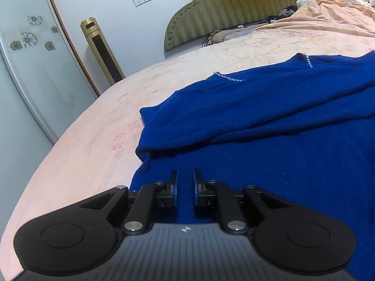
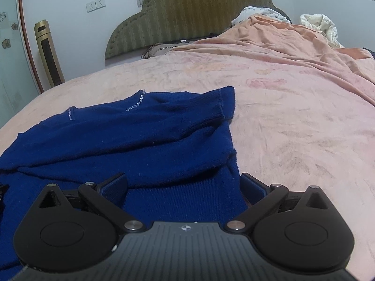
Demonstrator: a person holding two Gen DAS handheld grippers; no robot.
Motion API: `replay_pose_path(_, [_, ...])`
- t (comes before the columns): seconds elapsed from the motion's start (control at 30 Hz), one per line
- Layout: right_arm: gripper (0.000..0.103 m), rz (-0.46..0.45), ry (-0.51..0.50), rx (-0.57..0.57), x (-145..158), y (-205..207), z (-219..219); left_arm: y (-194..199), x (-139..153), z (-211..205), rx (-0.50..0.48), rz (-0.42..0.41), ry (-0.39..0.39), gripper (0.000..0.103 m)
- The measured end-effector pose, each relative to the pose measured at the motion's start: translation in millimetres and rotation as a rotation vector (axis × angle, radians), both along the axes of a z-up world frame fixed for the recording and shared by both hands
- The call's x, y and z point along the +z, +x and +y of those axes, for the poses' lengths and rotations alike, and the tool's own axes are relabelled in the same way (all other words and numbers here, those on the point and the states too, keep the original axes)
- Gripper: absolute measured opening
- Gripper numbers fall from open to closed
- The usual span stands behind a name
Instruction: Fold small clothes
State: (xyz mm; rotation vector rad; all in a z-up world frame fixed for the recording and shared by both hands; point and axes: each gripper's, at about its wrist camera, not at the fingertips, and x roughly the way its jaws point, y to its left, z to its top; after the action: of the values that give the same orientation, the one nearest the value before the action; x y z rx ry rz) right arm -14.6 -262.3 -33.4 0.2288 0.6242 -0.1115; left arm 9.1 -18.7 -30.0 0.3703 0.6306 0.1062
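I had the blue sweater [image 2: 145,135] spread on the pink bedspread [image 2: 293,117], well short of the headboard [image 2: 187,16], both sleeves already folded across its chest. My left gripper [image 1: 185,182] hung over the sweater's near part, jaws nearly together with a slim gap and nothing between them. My right gripper [image 2: 184,187] stood wide open, straddling the sweater's near right edge, pads not pressing. I judged the bottom-up fold was next: both jaws must pinch the hem.

Left gripper [image 1: 185,175] nearly closed, narrow gap, nothing gripped; right gripper [image 2: 184,182] spread wide.
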Motion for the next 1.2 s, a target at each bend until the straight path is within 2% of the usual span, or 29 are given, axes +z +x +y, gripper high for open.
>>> replay_pose_path(0.4, [0.103, 0.003, -0.011, -0.005, 1, -1, 3, 0, 0, 3, 0.000, -0.001, -0.020, 0.011])
replay_pose_path(0.53, [0.103, 0.003, -0.010, 0.033, 2, -4, 4, -1, 1, 1, -0.002, 0.002, -0.009, 0.011])
replay_pose_path(0.63, [0.103, 0.006, 0.011, 0.054, 5, -14, 3, -8, 4, 3, -0.005, 0.015, -0.001, 0.012])
replay_pose_path(0.77, [0.103, -0.041, 0.068, 0.060, 14, -44, -3, -28, 14, 17, -0.036, 0.033, -0.052, 0.012])
replay_pose_path(0.87, [0.103, -0.063, 0.040, 0.063, 19, -70, -7, -44, 21, 36, -0.051, 0.051, -0.103, 0.020])
replay_pose_path(0.93, [0.103, -0.064, 0.027, 0.065, 21, -85, -12, -55, 24, 54, -0.041, 0.048, -0.144, 0.034])
replay_pose_path(1.0, [0.103, -0.063, 0.046, 0.077, 24, -99, -18, -65, 27, 72, -0.029, 0.043, -0.191, 0.038])
replay_pose_path(1.2, [0.103, -0.082, 0.089, 0.113, 27, -128, -20, -86, 29, 106, -0.025, 0.080, -0.224, 0.038])
